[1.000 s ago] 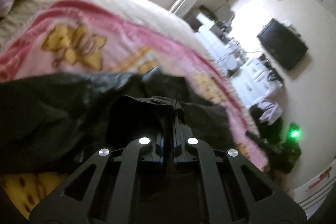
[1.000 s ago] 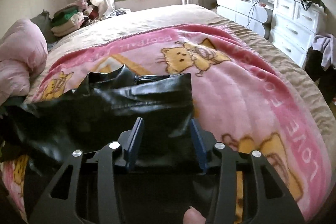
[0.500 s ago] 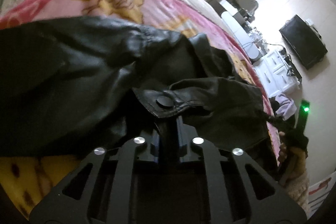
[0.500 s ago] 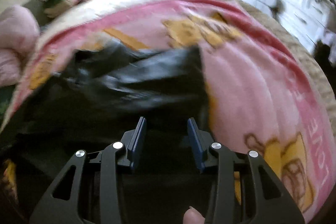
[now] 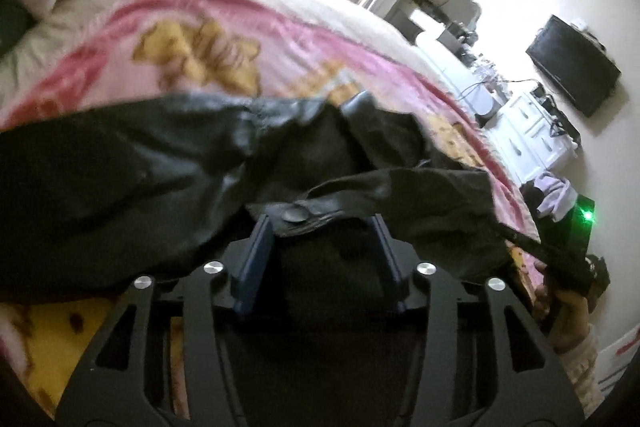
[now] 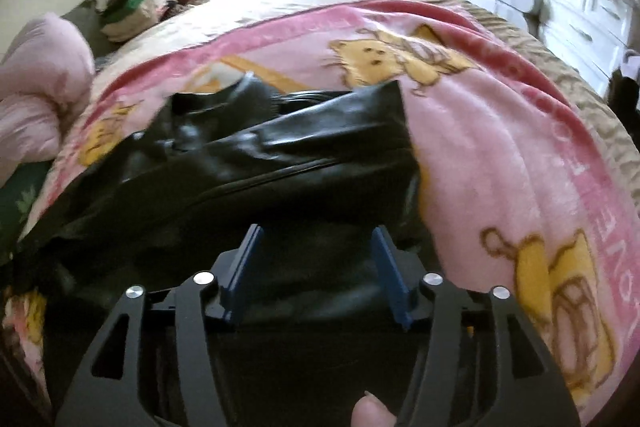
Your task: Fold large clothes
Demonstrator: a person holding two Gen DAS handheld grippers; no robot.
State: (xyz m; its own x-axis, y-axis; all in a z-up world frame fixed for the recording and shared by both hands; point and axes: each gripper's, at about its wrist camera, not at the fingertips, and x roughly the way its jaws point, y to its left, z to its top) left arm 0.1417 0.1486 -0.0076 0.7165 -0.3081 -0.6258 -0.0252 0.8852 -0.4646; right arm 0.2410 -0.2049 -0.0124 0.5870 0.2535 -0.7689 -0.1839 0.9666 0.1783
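Crumpled black leather jacket [image 6: 280, 163] lies on pink bear-print fleece blanket [image 6: 500, 155] covering the bed. Left gripper [image 5: 320, 223] and right gripper [image 6: 316, 231] both released, jaws spread over the jacket. Bare blanket at 3 o'clock.

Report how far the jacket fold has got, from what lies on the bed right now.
Done: the black leather jacket lies on the pink bear blanket, one layer doubled over with a straight edge. In hand: nothing; the left gripper stands open beside the snap tab, and the right gripper is open over the near hem. Left: the bundle looks rumpled and wide, so further folds and smoothing probably remain.
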